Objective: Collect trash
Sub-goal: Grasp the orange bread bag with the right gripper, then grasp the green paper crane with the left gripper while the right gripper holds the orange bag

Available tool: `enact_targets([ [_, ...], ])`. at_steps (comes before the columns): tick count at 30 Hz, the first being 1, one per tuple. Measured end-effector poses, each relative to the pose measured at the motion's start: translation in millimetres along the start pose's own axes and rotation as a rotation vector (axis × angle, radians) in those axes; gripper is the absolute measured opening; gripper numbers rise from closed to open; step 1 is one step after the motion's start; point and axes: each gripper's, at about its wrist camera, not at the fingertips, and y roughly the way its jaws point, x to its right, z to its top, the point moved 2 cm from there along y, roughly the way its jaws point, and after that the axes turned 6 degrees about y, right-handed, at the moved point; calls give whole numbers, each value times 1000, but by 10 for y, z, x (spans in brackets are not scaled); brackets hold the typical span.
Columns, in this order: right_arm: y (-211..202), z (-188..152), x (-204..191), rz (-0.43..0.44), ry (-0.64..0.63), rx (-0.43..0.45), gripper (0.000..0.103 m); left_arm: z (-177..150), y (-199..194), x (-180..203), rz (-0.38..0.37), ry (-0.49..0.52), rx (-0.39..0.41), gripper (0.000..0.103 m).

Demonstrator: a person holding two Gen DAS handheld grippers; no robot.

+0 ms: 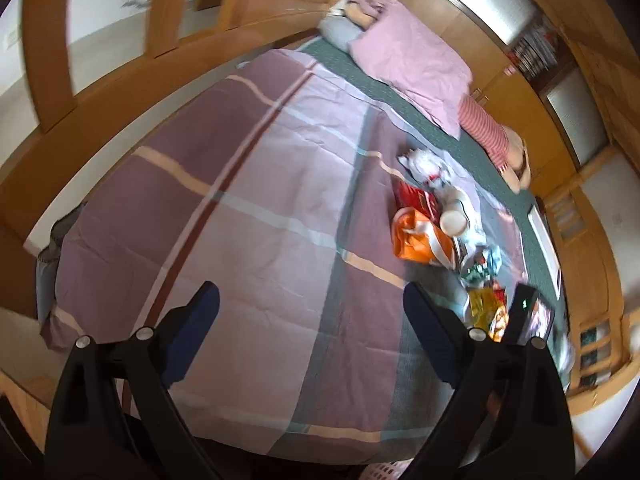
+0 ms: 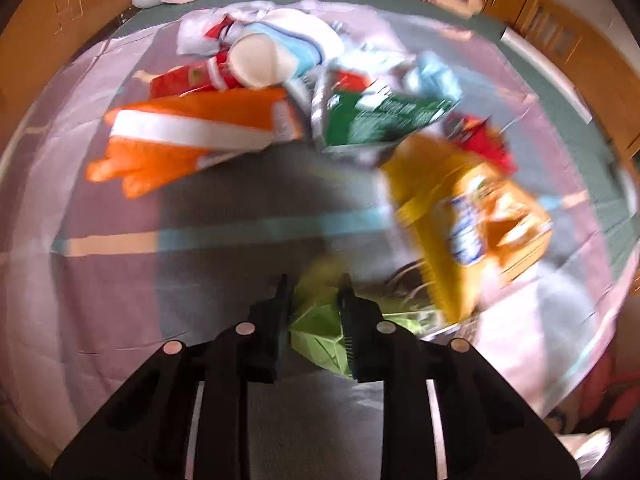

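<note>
While right hand-held gripper [image 2: 312, 304] pinches green wrapper [image 2: 316, 340], left hand-held gripper [image 1: 312, 312] open

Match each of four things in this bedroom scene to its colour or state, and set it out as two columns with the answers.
1. pillow
2. left gripper
3. right gripper
4. long flat wrapper

a. orange and white
b. pink
c. pinching a light green wrapper
d. wide open, nothing between its fingers

Pairs: 1-b, 2-d, 3-c, 4-a
</note>
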Motion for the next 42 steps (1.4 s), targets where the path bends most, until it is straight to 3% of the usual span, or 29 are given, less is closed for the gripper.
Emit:
enact_targets([
  [4,-209,-103,-426,298,-19,-81,24,42,-60,-276,-3,-141,22,93],
  [6,-248,-157,-677,396,-78,-150,27,58,-100,-400,5,-201,37,93],
  [7,-275,-173,-801,444,-102,-171,42,63,-116,-459,7,-224,41,93],
  [8,-310,-136,-835,457,-103,-158,69,65,-123,-507,7,-243,43,93],
  [10,-394,68,-765,404,-44,-34,89,64,-132,-576,6,-271,42,93],
  [12,-340,296,-652,352,37,13,89,63,-139,-650,7,-304,45,94],
  [13,-206,455,-564,352,114,-8,89,68,-138,-673,7,-315,46,94],
  [16,195,681,-315,474,405,-82,89,71,-120,-708,2,-326,40,94],
  [20,648,823,-161,435,582,-82,89,72,-92,-717,-9,-326,28,95],
  [22,730,899,-144,440,599,-40,84,64,-85,-722,-4,-318,28,95],
  [23,710,918,-170,439,575,-15,61,63,-77,-725,0,-315,26,95],
  [25,705,938,-223,452,504,-28,52,65,-59,-746,2,-321,18,95],
  [30,342,645,-255,421,359,-56,48,56,-55,-750,2,-337,21,95],
  [32,129,529,-263,374,241,-60,48,58,-44,-724,-1,-322,17,95],
  [34,-93,363,-273,258,65,-63,48,56,-27,-705,3,-310,11,95],
  [37,-378,84,-303,-79,-250,33,48,54,-6,-697,6,-306,5,95],
  [40,-358,-140,-259,-427,-529,85,49,50,6,-672,11,-299,7,95],
  [41,-289,-223,-268,-510,-615,83,50,48,13,-658,14,-295,7,95],
  [42,-237,-261,-290,-536,-656,78,52,49,25,-642,19,-289,5,95],
])
